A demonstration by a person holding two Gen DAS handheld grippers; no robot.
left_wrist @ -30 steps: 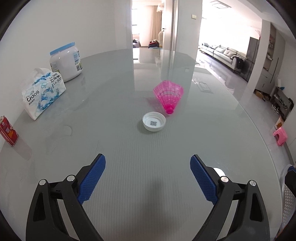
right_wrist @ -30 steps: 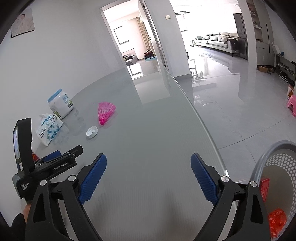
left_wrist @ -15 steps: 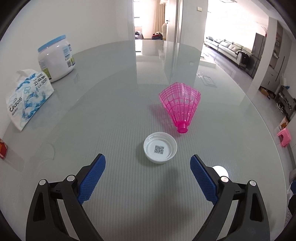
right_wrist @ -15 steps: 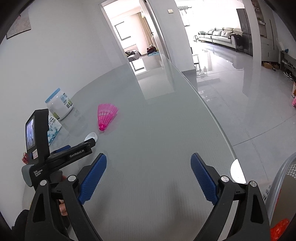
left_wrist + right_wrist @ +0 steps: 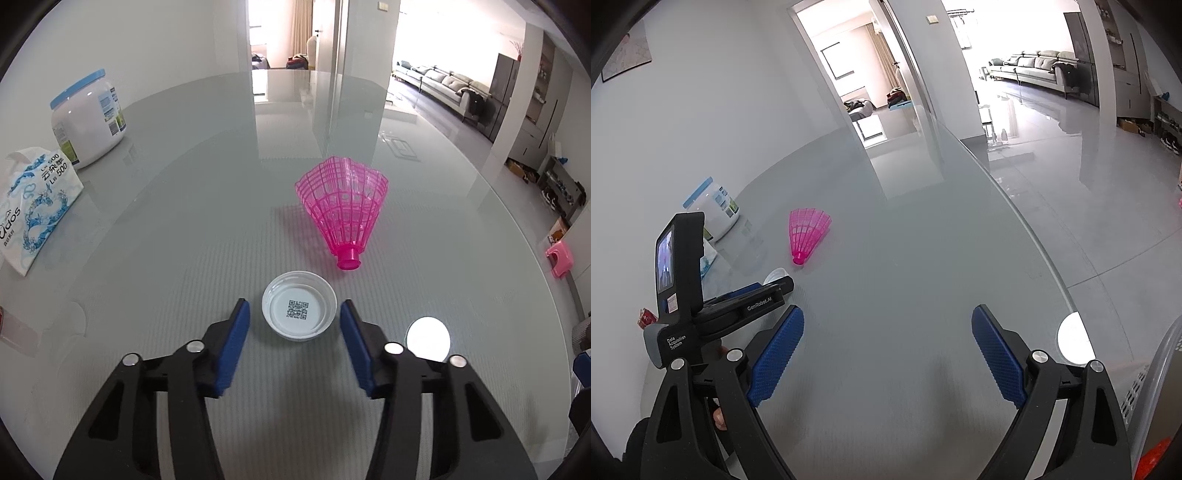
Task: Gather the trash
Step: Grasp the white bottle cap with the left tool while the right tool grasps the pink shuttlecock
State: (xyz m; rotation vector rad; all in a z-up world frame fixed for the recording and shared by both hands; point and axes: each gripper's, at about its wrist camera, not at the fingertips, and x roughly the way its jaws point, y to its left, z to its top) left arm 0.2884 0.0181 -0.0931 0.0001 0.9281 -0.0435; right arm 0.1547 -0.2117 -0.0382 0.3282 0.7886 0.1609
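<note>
Your left tool [image 5: 294, 317] sits low over the glass surface [image 5: 184, 229], jaws narrowed around the white cap [image 5: 299, 310]. The cap lies open side up, QR code showing inside, between the two blue pads. Small gaps show on both sides, so no contact yet; the cap rests flat on the surface.

The pink shuttlecock [image 5: 343, 210] lies on its side just beyond the cap, base pointing toward you, skirt fanned away. It's close to the cap but not touching it.

At far left, the white tub with the blue lid [image 5: 86, 118] stands upright near the wall. The tissue pack [image 5: 33, 203] is just in front of it. A red item shows at the left edge, mostly cut off, can't tell what it is.

Your right tool [image 5: 888, 350] is spread wide and holds nothing, hovering over a bare part of the surface near its rim. From that view, your left tool's body is at the lower left with its tips at the cap [image 5: 775, 275], which is mostly hidden behind it. The perforated bin [image 5: 1156, 387] is at the lower right edge, beside the surface, with something red-orange inside it.
</note>
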